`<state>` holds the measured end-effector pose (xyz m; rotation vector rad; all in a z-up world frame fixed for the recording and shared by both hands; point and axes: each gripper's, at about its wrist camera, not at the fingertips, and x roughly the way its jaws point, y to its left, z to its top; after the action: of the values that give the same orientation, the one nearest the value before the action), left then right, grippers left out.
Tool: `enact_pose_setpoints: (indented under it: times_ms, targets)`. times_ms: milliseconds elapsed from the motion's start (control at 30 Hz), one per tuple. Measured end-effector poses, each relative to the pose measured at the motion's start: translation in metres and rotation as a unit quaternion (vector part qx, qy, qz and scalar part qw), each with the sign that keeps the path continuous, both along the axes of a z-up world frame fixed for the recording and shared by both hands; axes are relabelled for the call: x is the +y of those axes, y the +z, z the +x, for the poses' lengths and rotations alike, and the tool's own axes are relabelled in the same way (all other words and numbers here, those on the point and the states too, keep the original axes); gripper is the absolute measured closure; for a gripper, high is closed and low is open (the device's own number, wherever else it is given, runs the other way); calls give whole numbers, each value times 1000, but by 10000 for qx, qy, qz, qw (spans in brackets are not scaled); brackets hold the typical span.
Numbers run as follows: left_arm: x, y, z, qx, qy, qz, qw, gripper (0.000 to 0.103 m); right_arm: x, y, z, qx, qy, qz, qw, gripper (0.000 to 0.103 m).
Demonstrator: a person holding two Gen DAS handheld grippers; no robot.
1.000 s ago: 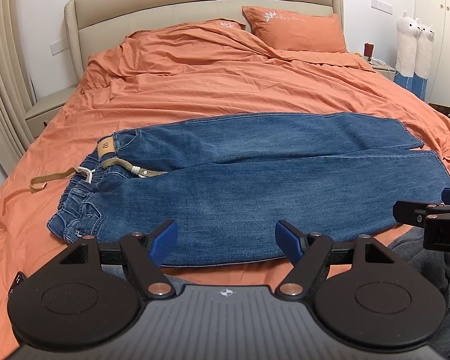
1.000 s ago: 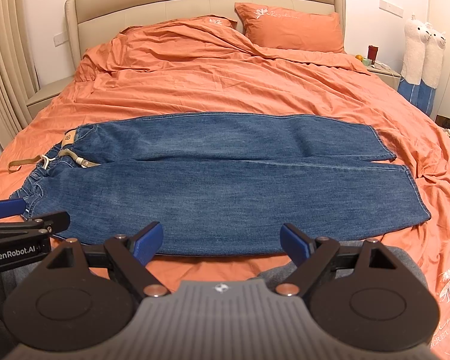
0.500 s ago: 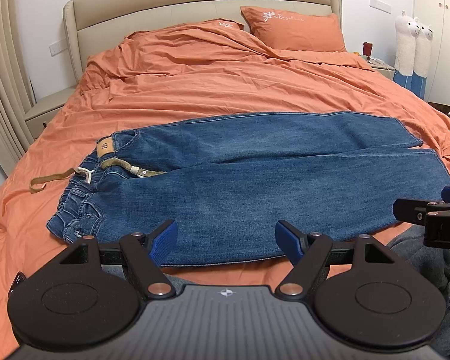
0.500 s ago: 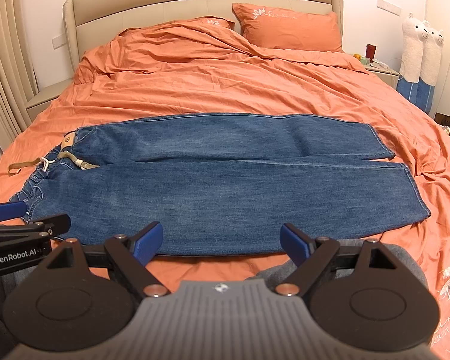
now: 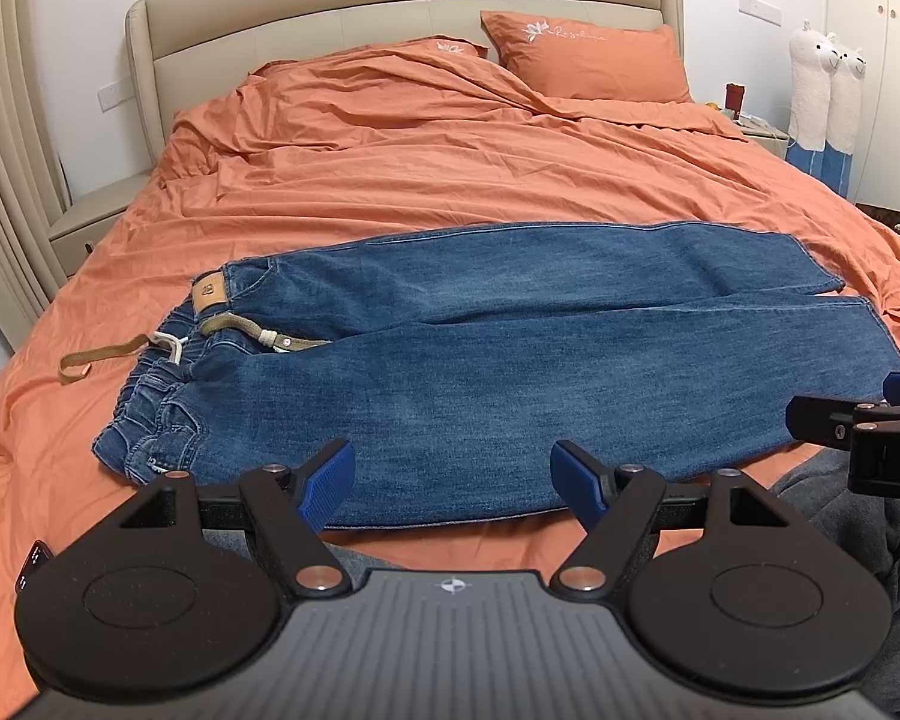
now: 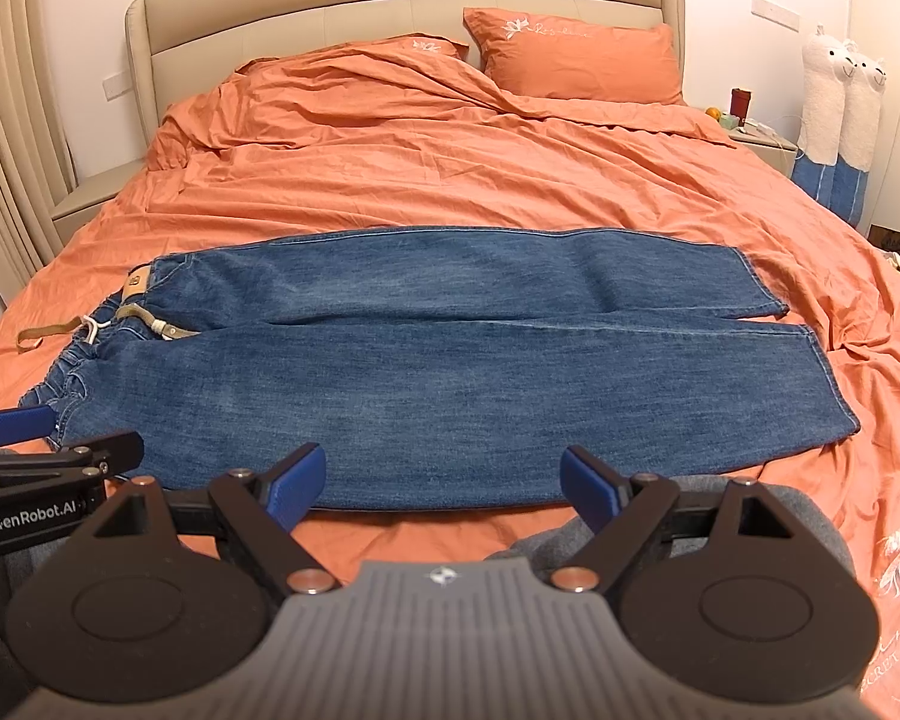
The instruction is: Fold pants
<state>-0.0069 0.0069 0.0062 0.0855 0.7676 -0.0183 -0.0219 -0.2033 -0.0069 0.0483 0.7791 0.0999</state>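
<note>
Lying flat across the middle of both frames, the blue pants (image 5: 510, 372) stretched over the orange bed (image 5: 450, 168), waistband at the left and leg hems at the right, one leg set just above the other in the picture. At the far left of the left wrist view a tan drawstring (image 5: 99, 356) trailed off the waistband onto the sheet, and a brown leather patch (image 5: 210, 296) sat on the upper corner of the waist. Nothing in view served as a container holding anything; the pants rested directly on the bedding.

In the lower centre of the left wrist view the left tool (image 5: 453, 477) stood with its blue-padded fingers (image 5: 330, 483) spread wide, gripping nothing, above the near edge of the denim. In the lower centre of the right wrist view the right tool (image 6: 444, 483) was likewise spread apart and empty, its pads framing the near edge of the lower leg.

An orange pillow (image 6: 576, 54) leaned on the beige headboard (image 6: 390, 6) at upper centre. At the upper right a bedside stand (image 6: 762, 141) carried a dark red cup (image 6: 740, 101) and small items too small to tell. Two white alpaca plush toys (image 6: 843, 114) stood at the far right.
</note>
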Motion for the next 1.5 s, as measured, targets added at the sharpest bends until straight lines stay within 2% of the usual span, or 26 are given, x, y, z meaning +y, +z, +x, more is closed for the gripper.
enact_pose_setpoints:
  times_ms: [733, 833, 1000, 1133, 1233, 1367, 1500]
  targets:
    - [3, 0, -3, -30, -39, 58, 10000, 16, 2, 0, -4, -47, 41, -19, 10000, 21]
    - [11, 2, -2, -44, -187, 118, 9997, 21, 0, 2, -5, -128, 251, -2, 9996, 21]
    - [41, 12, 8, -118, -508, 290, 9982, 31, -19, 12, -4, -545, 597, -45, 9967, 21]
    - [76, 20, 28, -134, -786, 605, 9950, 53, -40, 19, 3, -985, 779, -219, 9918, 21]
    - [105, 18, 46, 5, -825, 731, 9939, 61, -58, 21, 19, -1022, 1033, -269, 9890, 21]
    - [141, 6, 68, 134, -851, 1073, 9905, 61, -82, 11, 42, -834, 933, -182, 9920, 21]
    - [187, -14, 105, 348, -663, 617, 9953, 60, -101, -11, 71, -625, 707, 165, 9954, 22]
